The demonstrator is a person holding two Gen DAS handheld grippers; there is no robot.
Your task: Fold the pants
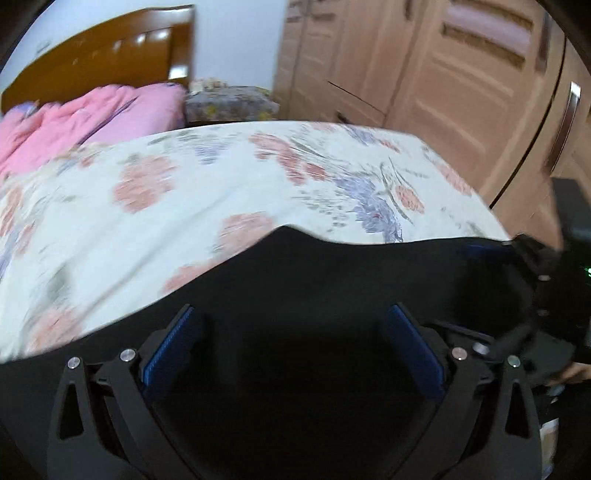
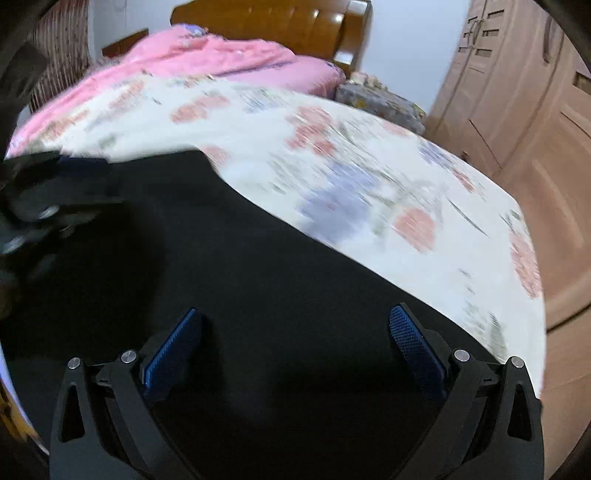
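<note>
Black fabric fills the lower half of your left wrist view: the pants (image 1: 295, 295) lie spread on the floral bedsheet (image 1: 184, 192), their far edge rising to a soft peak near the middle of the frame. Your left gripper (image 1: 291, 350) hovers over that dark cloth with its blue-padded fingers (image 1: 168, 347) spread wide, nothing between them. At the right edge you can see your right gripper (image 1: 532, 266) over the same garment, blurred. Beyond the sheet, a pink quilt (image 1: 92, 114) is bunched against a glossy wooden headboard (image 1: 99, 51), a small stand under a flowered cover (image 1: 231, 103) sits beside the bed, and pale wooden wardrobe doors (image 1: 461, 74) take up the right side of the room.

From your right wrist view, the pants (image 2: 258, 277) run diagonally from upper left to lower right across the cream sheet (image 2: 369, 184), which is smeared by motion blur. Your right gripper (image 2: 295, 350) is likewise wide open above the cloth and grips nothing; whether the pads touch the fabric, you cannot tell. Your left gripper (image 2: 55, 192) shows at the left edge, too blurred to read. The pink quilt (image 2: 221, 59), headboard (image 2: 280, 26), covered stand (image 2: 380, 99) and wardrobe (image 2: 517, 92) ring the bed, with a brownish floor (image 2: 565, 332) to the right.
</note>
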